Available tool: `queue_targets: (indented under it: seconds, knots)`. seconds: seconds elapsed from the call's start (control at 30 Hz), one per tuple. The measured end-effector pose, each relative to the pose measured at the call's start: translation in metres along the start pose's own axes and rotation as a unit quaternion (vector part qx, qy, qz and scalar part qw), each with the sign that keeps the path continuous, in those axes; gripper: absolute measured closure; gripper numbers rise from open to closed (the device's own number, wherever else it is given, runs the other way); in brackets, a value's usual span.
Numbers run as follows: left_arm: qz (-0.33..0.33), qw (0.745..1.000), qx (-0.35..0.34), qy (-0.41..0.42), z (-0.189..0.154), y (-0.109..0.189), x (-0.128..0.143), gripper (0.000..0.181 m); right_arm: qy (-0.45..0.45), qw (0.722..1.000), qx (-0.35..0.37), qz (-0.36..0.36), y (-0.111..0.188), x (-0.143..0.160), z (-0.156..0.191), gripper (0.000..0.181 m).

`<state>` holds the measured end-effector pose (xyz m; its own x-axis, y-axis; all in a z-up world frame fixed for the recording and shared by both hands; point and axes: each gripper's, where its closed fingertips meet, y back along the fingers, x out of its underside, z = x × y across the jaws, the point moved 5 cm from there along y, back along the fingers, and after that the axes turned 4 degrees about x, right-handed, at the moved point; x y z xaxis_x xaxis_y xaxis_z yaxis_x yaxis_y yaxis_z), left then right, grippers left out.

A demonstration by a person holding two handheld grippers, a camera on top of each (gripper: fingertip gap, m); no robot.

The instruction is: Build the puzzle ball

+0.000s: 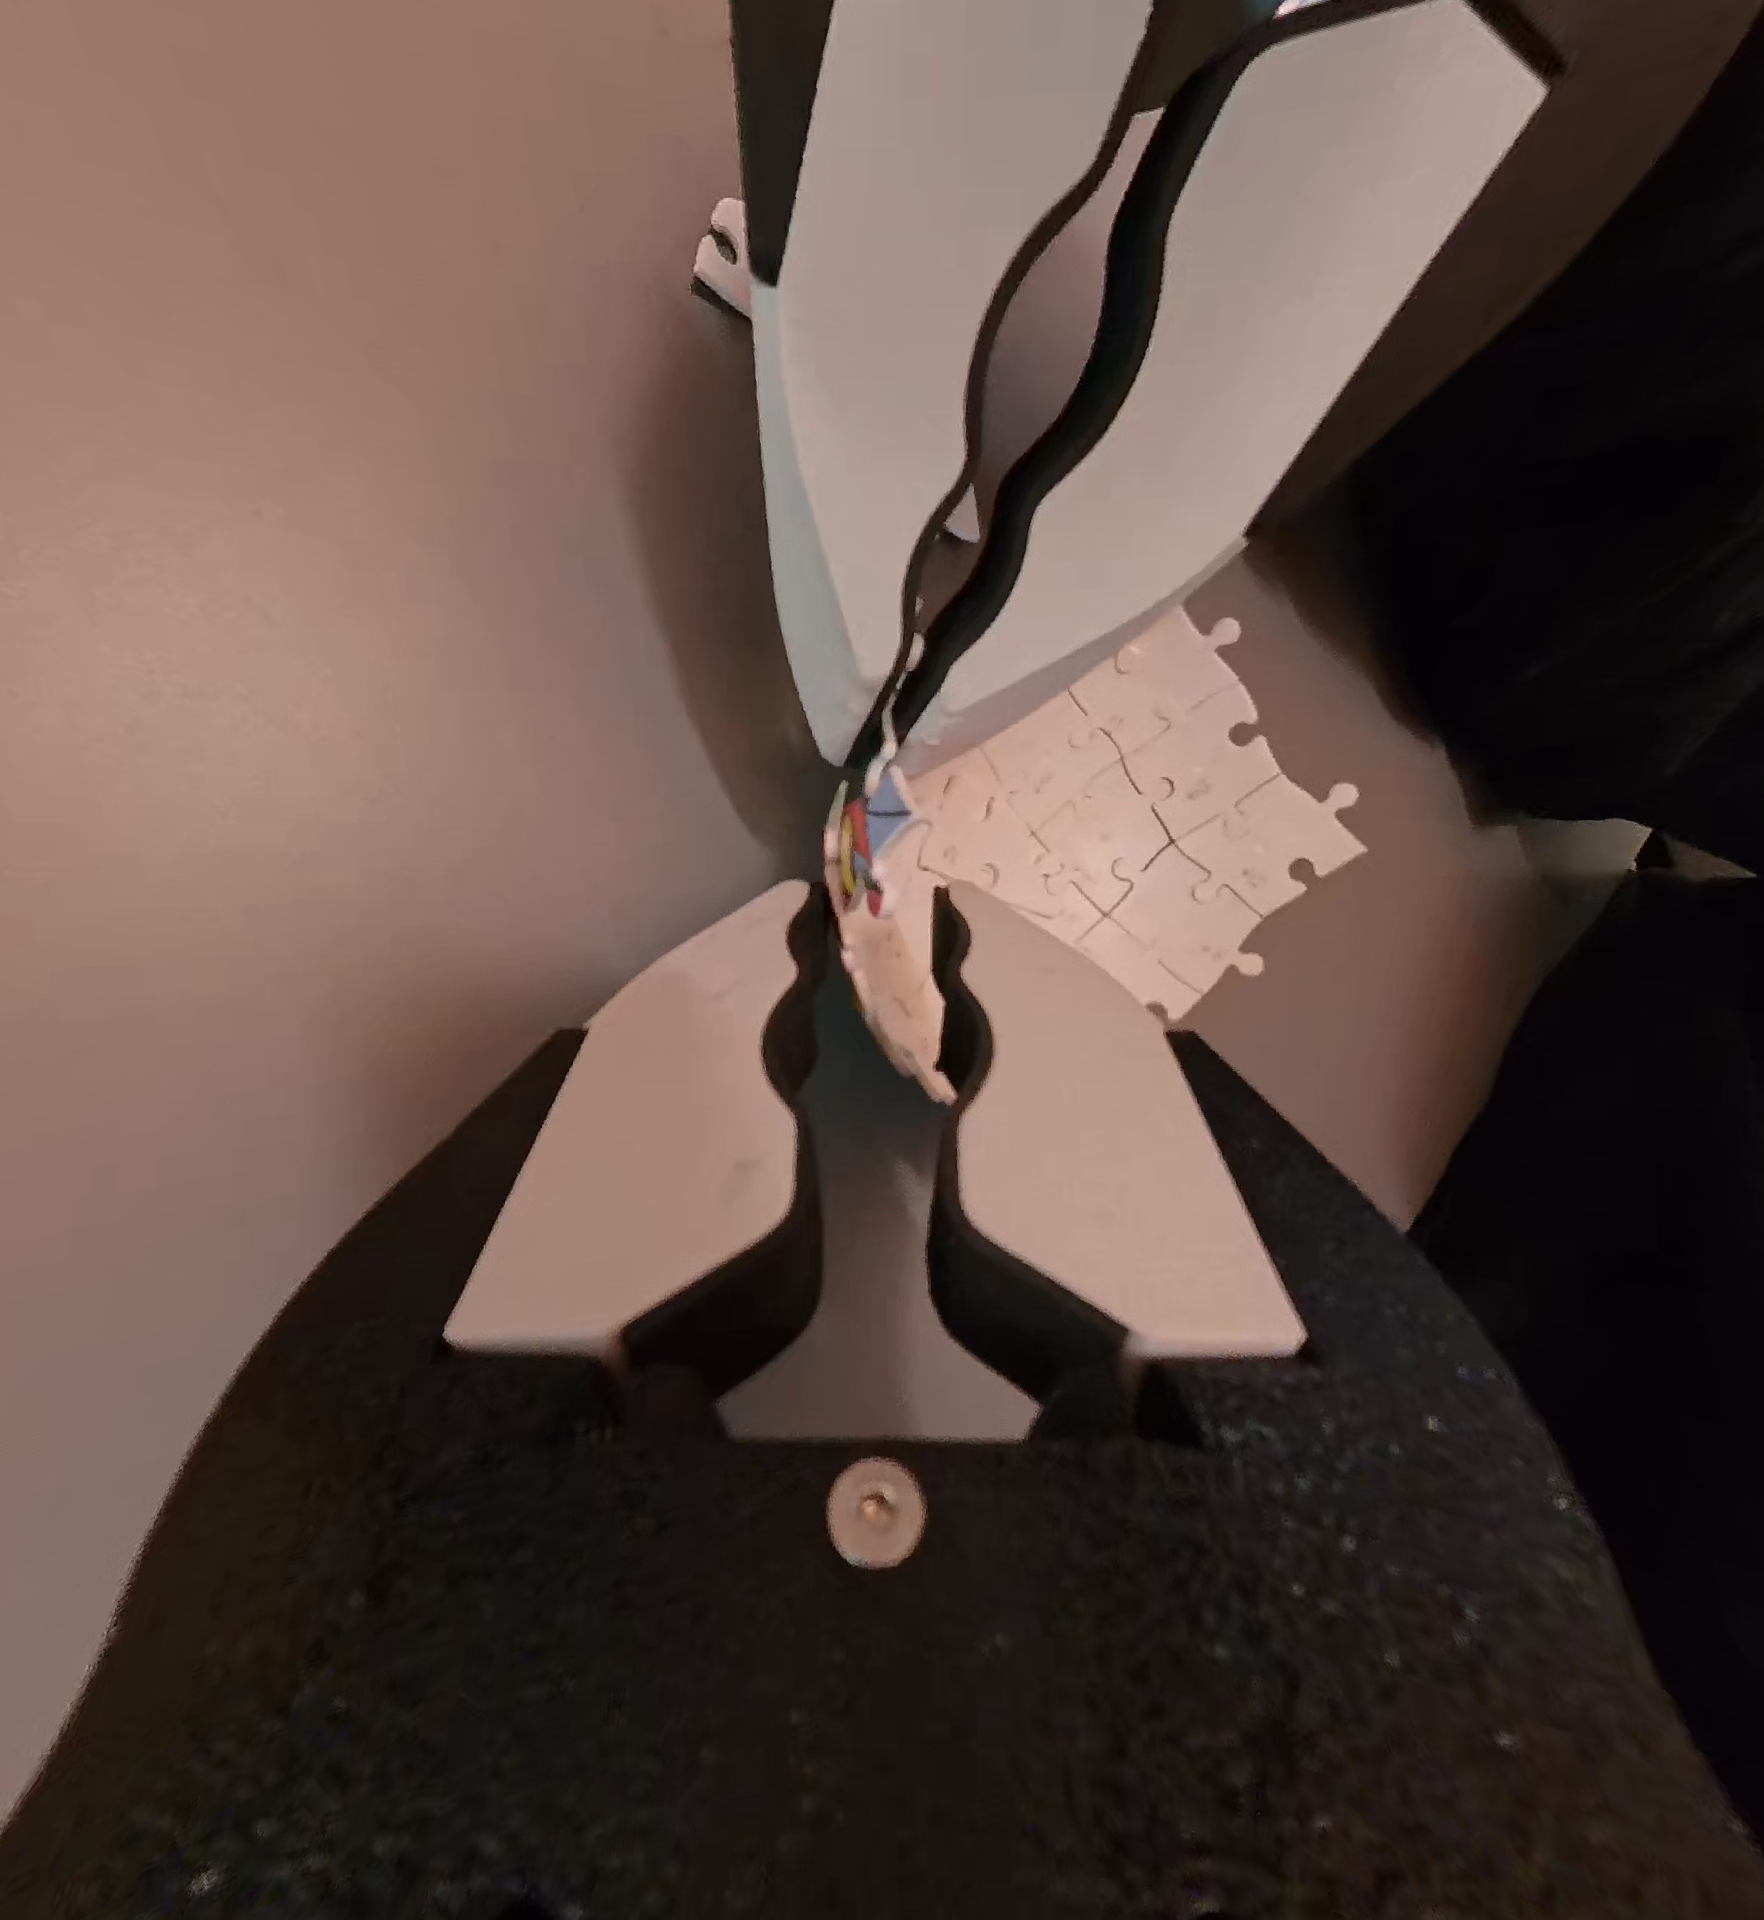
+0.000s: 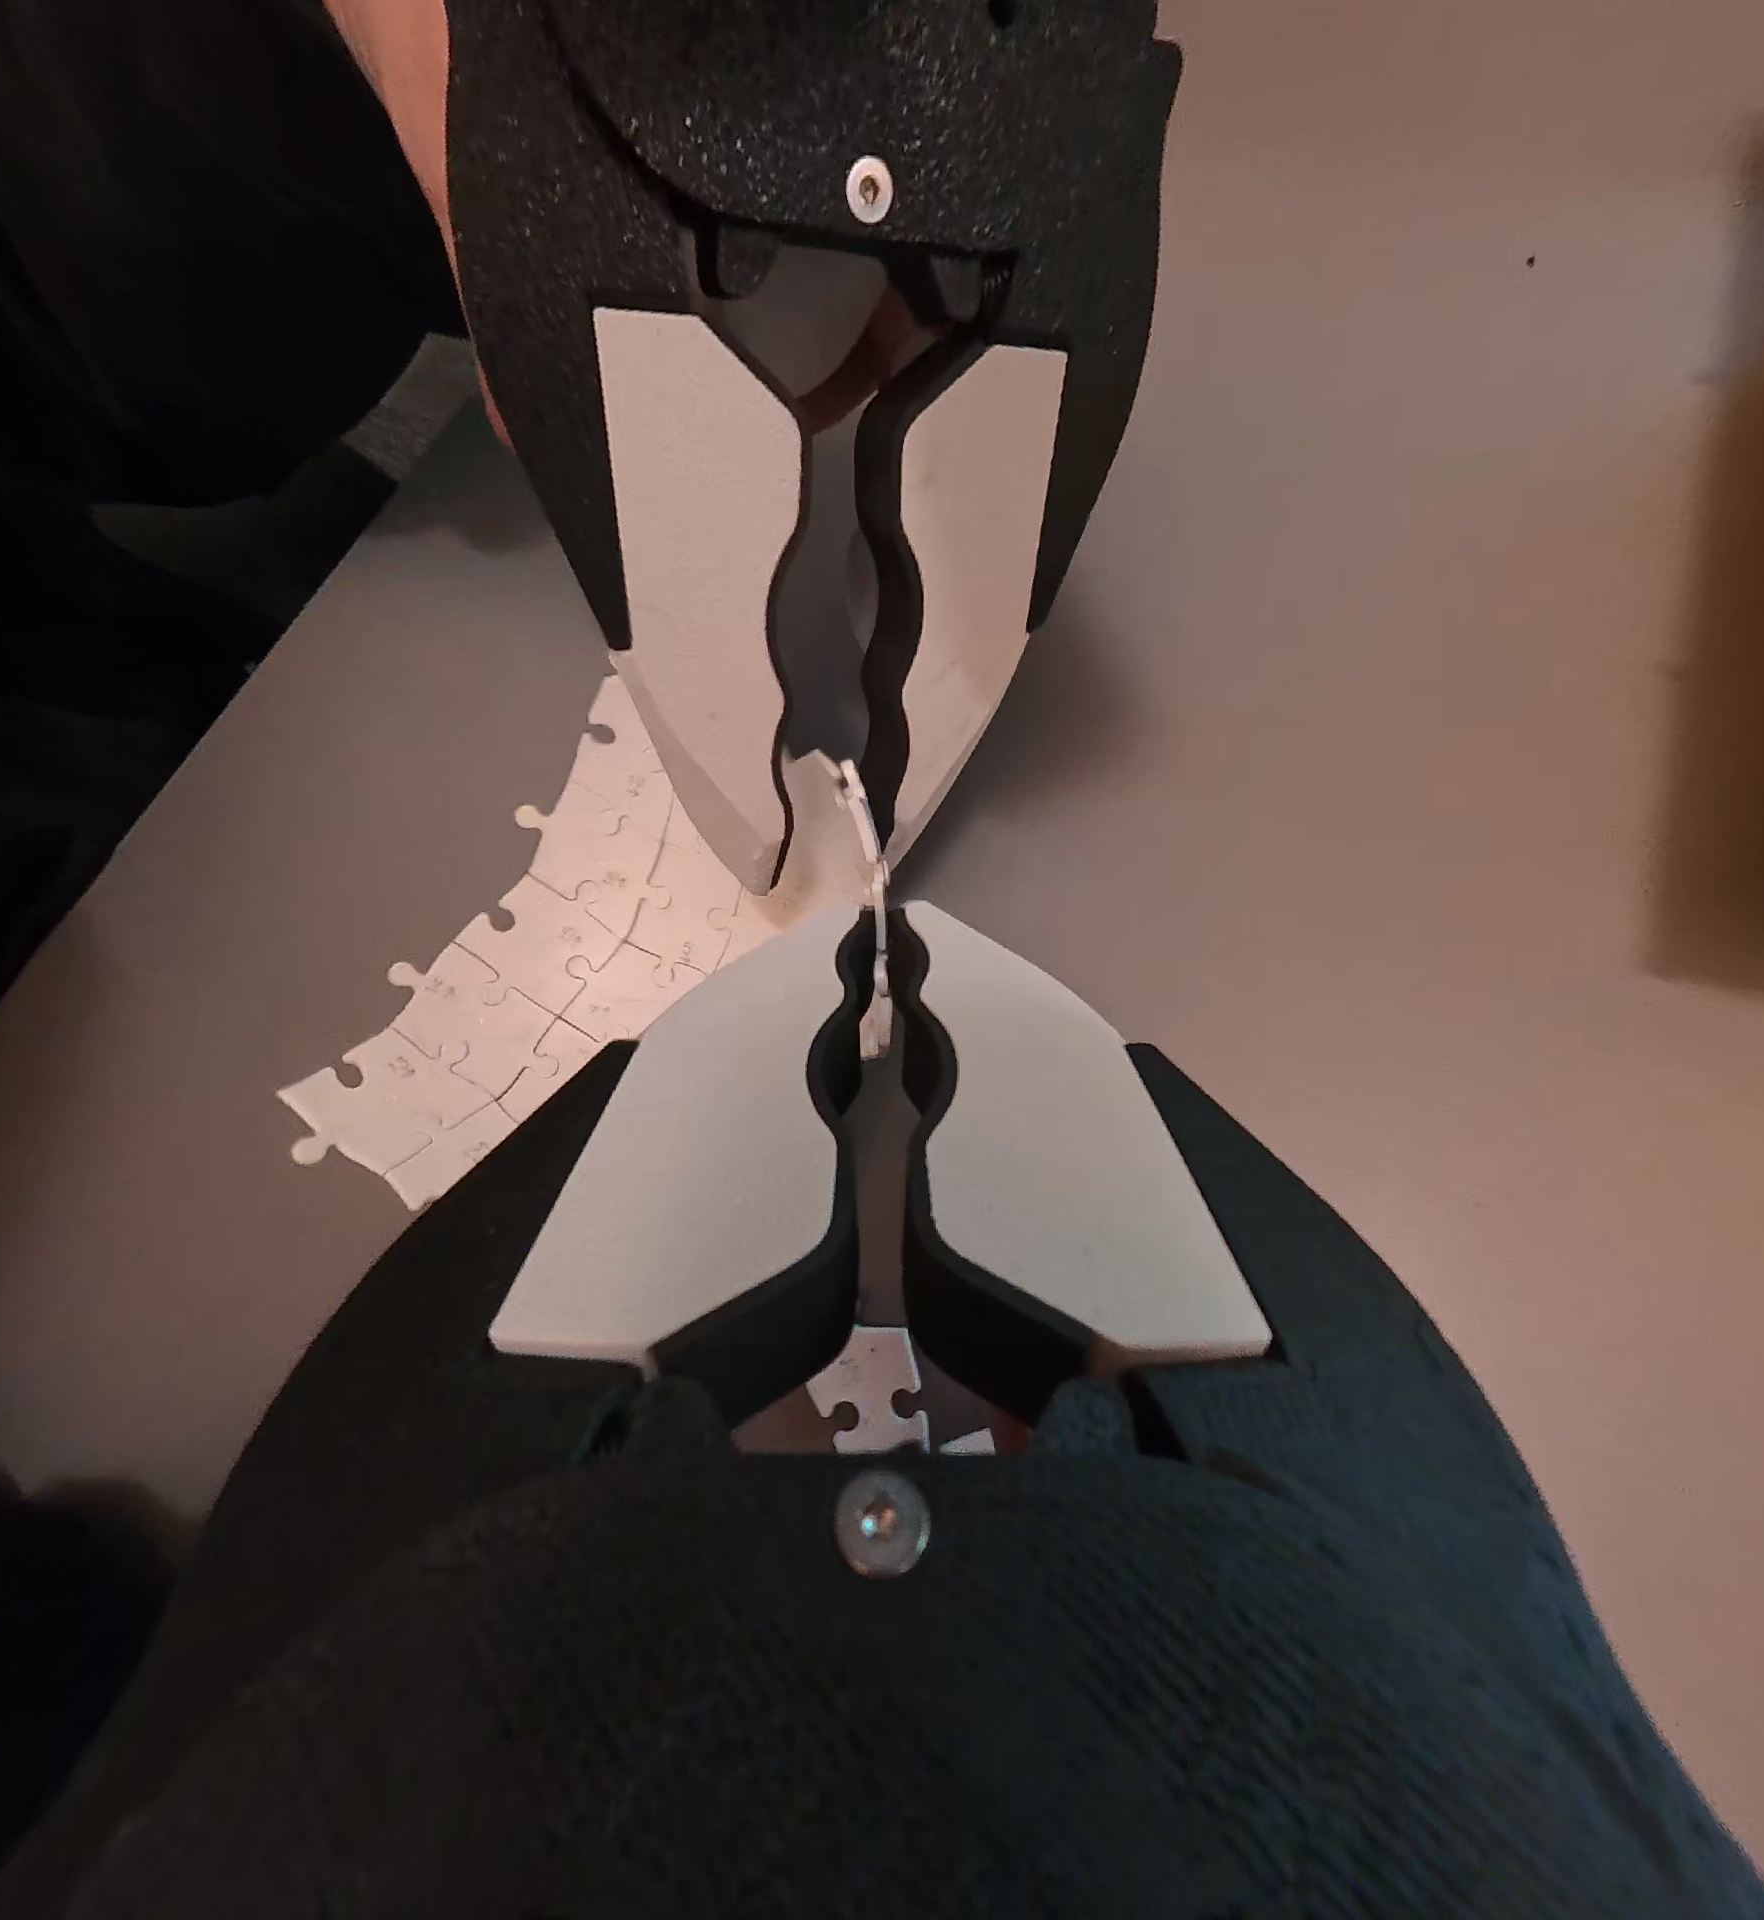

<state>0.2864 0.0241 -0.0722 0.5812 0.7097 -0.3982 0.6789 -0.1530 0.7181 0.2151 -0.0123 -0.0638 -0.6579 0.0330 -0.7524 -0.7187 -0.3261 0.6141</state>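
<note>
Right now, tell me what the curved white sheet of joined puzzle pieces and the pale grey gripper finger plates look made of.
Curved white sheet of joined puzzle pieces: probably thin rigid plastic, matt; it keeps its arch and the cut edges look clean. Card cannot be ruled out.
Pale grey gripper finger plates: likely moulded or printed plastic, smooth matt faces, edged with black wavy rubbery-looking pads.

Each camera rides close behind its own tongs, facing the other head-on; both views share the curved puzzle strip [image 1: 1148,831] [image 2: 545,987] above the tabletop [image 1: 286,623] [image 2: 1377,727].
</note>
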Motion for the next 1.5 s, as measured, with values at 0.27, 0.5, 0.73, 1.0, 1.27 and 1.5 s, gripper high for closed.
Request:
queue_targets:
  seconds: [0.27, 0.5, 0.73, 1.0, 1.27, 1.5]
  knots:
    - [-0.014, 1.000, 0.003, -0.014, 0.006, -0.001, 0.001, 0.171, 0.012, 1.000, 0.008, -0.007, 0.000, -0.003, 0.000, 0.179]
    - [-0.013, 0.999, -0.004, -0.042, 0.007, -0.001, 0.001, 0.173, 0.008, 1.000, 0.007, 0.000, -0.002, 0.000, -0.002, 0.179]
    - [-0.014, 0.999, -0.003, -0.042, 0.009, -0.004, -0.001, 0.172, 0.013, 1.000, 0.013, 0.004, -0.002, 0.001, -0.003, 0.179]
    - [-0.015, 0.999, -0.007, -0.048, 0.009, -0.002, -0.004, 0.170, 0.011, 1.000, 0.008, 0.001, -0.003, 0.002, -0.003, 0.179]
    - [0.008, 0.998, -0.027, -0.063, 0.011, -0.003, -0.006, 0.173, -0.009, 1.000, 0.016, 0.010, -0.003, 0.002, -0.006, 0.179]
    - [0.006, 0.998, -0.016, -0.066, 0.012, -0.003, -0.008, 0.172, -0.004, 1.000, 0.019, 0.004, -0.002, 0.004, -0.007, 0.179]
